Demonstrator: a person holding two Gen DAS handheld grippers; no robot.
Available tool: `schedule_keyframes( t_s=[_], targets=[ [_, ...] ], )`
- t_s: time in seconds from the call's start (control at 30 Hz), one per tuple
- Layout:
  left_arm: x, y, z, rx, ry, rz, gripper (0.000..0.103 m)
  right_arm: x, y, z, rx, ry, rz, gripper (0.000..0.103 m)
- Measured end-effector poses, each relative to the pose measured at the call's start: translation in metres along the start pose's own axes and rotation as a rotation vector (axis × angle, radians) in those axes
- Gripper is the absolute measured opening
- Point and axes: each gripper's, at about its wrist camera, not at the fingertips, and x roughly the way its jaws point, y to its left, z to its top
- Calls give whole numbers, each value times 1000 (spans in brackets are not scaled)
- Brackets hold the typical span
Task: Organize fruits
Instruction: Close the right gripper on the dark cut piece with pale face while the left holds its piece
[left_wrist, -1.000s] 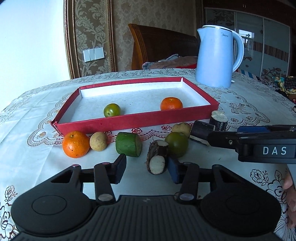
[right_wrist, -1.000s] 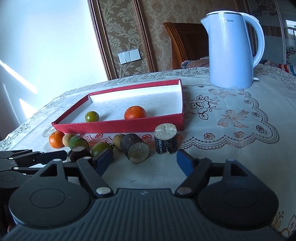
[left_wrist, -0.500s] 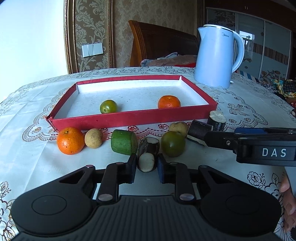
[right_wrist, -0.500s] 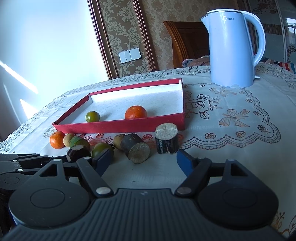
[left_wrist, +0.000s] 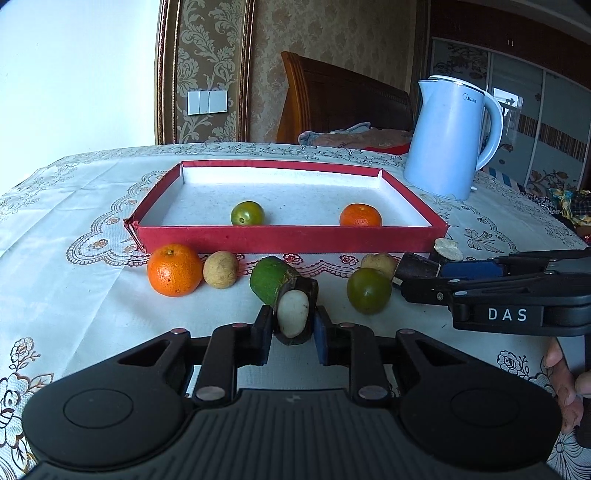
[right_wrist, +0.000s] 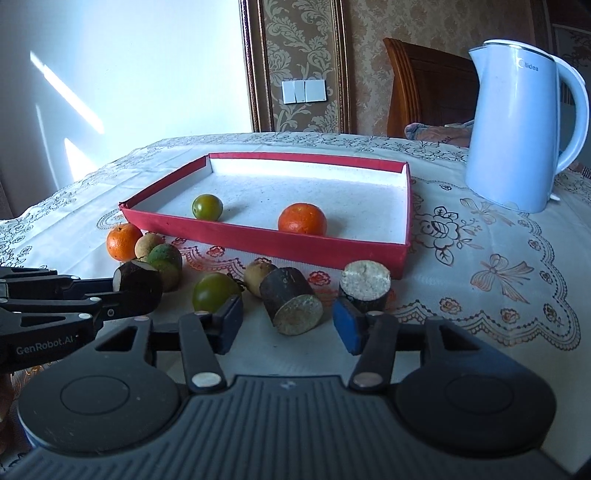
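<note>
While both claws work the front row: two pieces targeted.
Left claw (left_wrist: 291, 328) clamps dark-skinned, white-fleshed cut chunk (left_wrist: 293, 312) at centre, for the red shallow tray (left_wrist: 288, 238); right claw (right_wrist: 288, 323) is closing around dark cylindrical stub (right_wrist: 291, 301), not gripping.

On the table (left_wrist: 92, 314) before you, the tray (left_wrist: 288, 238) lies behind a row of loose pieces, the kettle (left_wrist: 448, 138) off its far right corner. Two fruits sit in the tray, apart: one left (left_wrist: 247, 213), one right (left_wrist: 360, 215). In front of the tray's near wall (left end first) lie a round fruit (left_wrist: 173, 269), a smaller one (left_wrist: 220, 274) touching it, then a stub (left_wrist: 271, 278); further right, two cut cylinders (right_wrist: 291, 301) (right_wrist: 364, 286) lie side by side.
</note>
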Motion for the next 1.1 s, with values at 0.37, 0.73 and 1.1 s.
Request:
schedule_keyframes(
  t_s=[0.37,0.73,1.1],
  targets=[
    [1,-1,-1,0,6,-2,23,20,0,9,-37,65,-9,36],
    [2,-2,-1,7,9,3,23,8,0,3,4,34,-7,32],
    [2,-3,-1,12,11,7,23,-11,5,-11,38,5,-9,32]
  ],
)
